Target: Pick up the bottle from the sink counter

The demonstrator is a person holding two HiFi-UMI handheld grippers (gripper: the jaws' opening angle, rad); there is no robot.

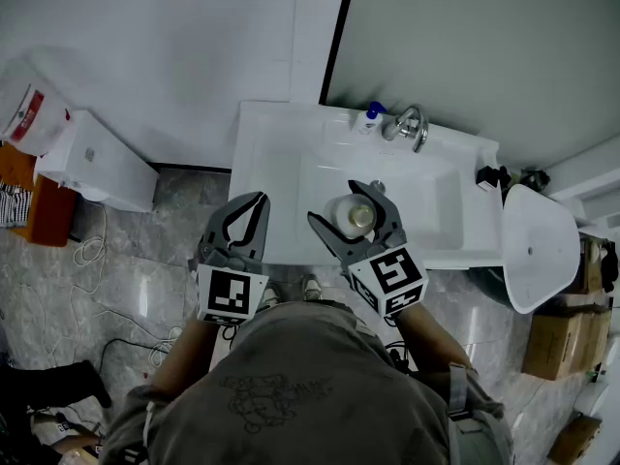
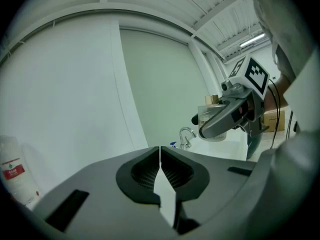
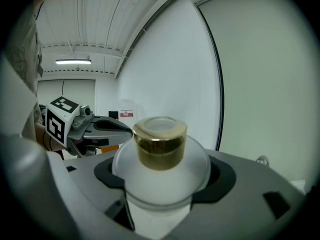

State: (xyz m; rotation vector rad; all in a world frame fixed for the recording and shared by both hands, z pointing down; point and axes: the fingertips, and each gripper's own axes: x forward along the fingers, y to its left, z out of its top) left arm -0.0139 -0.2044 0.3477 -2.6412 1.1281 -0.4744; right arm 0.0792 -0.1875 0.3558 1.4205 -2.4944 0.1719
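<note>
A frosted white bottle with a gold cap sits between the jaws of my right gripper, which is shut on its round body. In the head view the bottle is held upright above the white sink, cap up, in the right gripper. The left gripper view shows the bottle from the side, in the air. My left gripper hangs over the sink's front left edge. Its jaws are shut with nothing between them, as the left gripper view shows.
A chrome tap and a small blue-capped bottle stand at the sink's back rim. A white toilet lid is at the right, a white bin at the left. Cables lie on the marble floor.
</note>
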